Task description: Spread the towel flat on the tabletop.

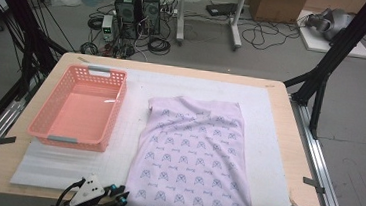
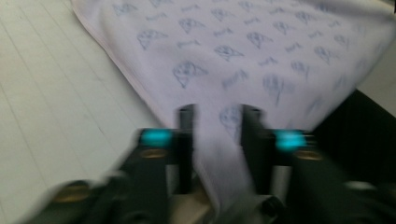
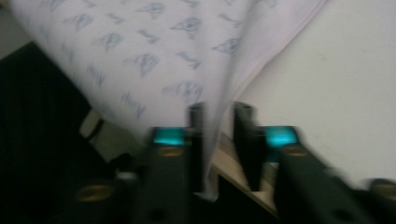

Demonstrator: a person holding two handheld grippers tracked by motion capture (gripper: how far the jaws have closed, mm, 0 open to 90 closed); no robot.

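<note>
The left tongs (image 2: 218,122) stand partly apart with the near corner of the pale printed cloth (image 1: 191,154) running loose between their jaws; the pads do not look pressed on it. The right tongs (image 3: 223,120) are much the same, narrow but apart, with a fold of the cloth's other near corner hanging in the gap. The cloth lies spread on the counter (image 1: 288,142), its near hem over the front edge. With neither pair clamped, the hem could slip out and slide off the edge, or one corner could catch alone and drag the cloth crooked. A white foam mat (image 1: 137,86) covers the counter; a pink basket (image 1: 77,109) sits to the left. Beyond are a grey floor with cables, computer towers (image 1: 139,6) and cardboard boxes (image 1: 277,6).
</note>
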